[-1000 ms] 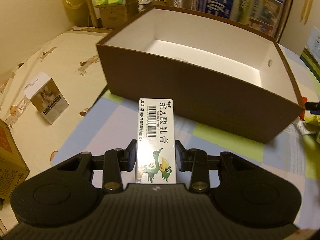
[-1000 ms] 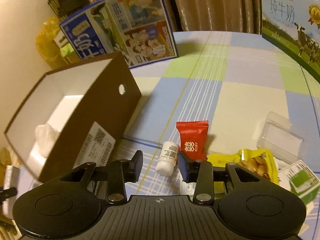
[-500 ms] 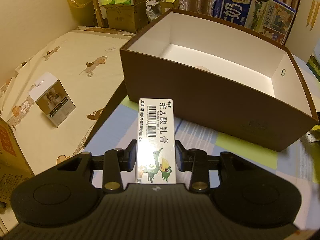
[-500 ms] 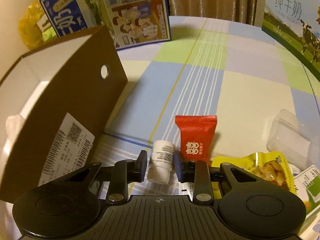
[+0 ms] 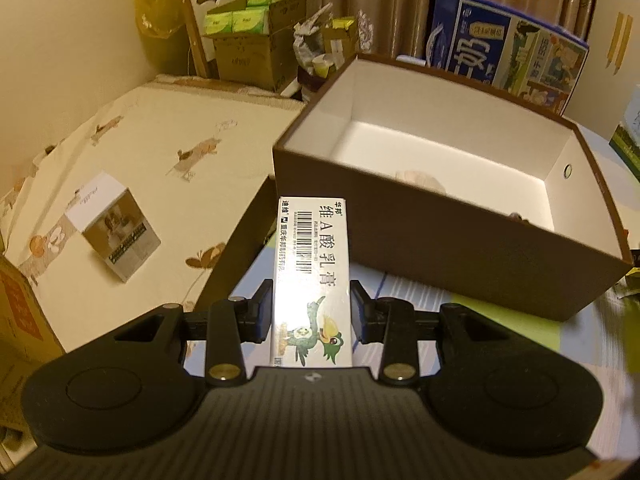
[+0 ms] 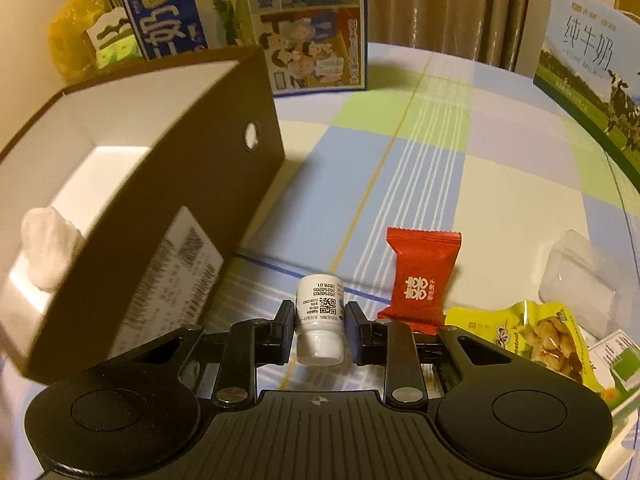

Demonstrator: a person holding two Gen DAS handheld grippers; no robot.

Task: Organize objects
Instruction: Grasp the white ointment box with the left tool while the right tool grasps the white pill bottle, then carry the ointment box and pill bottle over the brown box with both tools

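Observation:
My left gripper (image 5: 311, 312) is shut on a long white ointment carton (image 5: 311, 264) with a barcode and a green parrot picture, held in the air near the left corner of the brown open box (image 5: 460, 256). The box has a white inside with a pale crumpled wad (image 6: 48, 248) on its floor. My right gripper (image 6: 320, 326) is shut on a small white bottle (image 6: 320, 316), cap toward the camera, lifted just right of the box's end wall (image 6: 172, 216). A red candy packet (image 6: 420, 280) lies right of the bottle.
A yellow snack bag (image 6: 532, 332), a clear plastic tray (image 6: 588, 284) and a green-white packet (image 6: 620, 364) lie at the right on the checked tablecloth (image 6: 440, 168). Milk cartons (image 6: 280, 20) stand behind the box. A bed with a small white carton (image 5: 116, 228) lies left.
The right gripper closed on the small white bottle and lifted it. The left gripper carried the ointment carton up and left, so more of the box's inside shows.

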